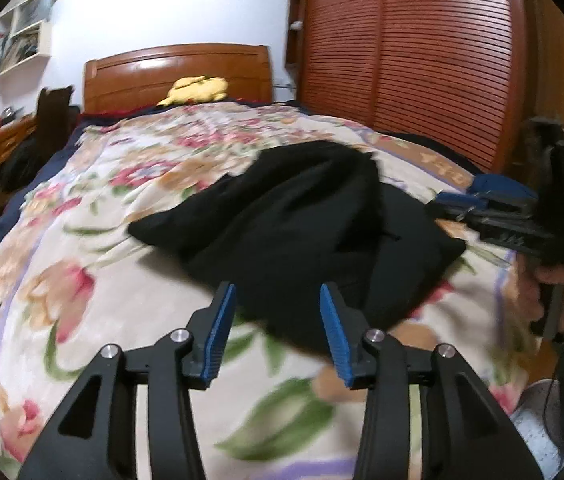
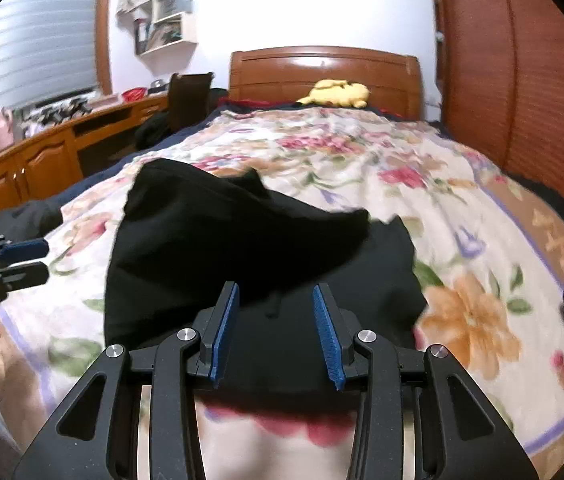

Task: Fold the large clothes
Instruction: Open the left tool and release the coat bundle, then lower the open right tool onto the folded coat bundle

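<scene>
Black garment point(image 1: 298, 232) heaped on floral bedspread point(image 1: 122, 208), both tongs empty

Right tool point(image 2: 276, 292) over the near edge of the black garment point(image 2: 210, 240), blue pads point(image 2: 324, 332) apart, nothing gripped. Garment lies bunched on the floral quilt point(image 2: 362, 152). Left tool point(image 2: 38, 258) at the left edge, just off the cloth, pads apart. Yellow plush point(image 2: 338, 94) by the headboard point(image 2: 322, 66).

Open floral bed point(image 2: 362, 152) stretches clear beyond the black garment point(image 2: 210, 240); wardrobe point(image 2: 522, 80) hems the right, desk point(image 2: 42, 152) the left.
</scene>
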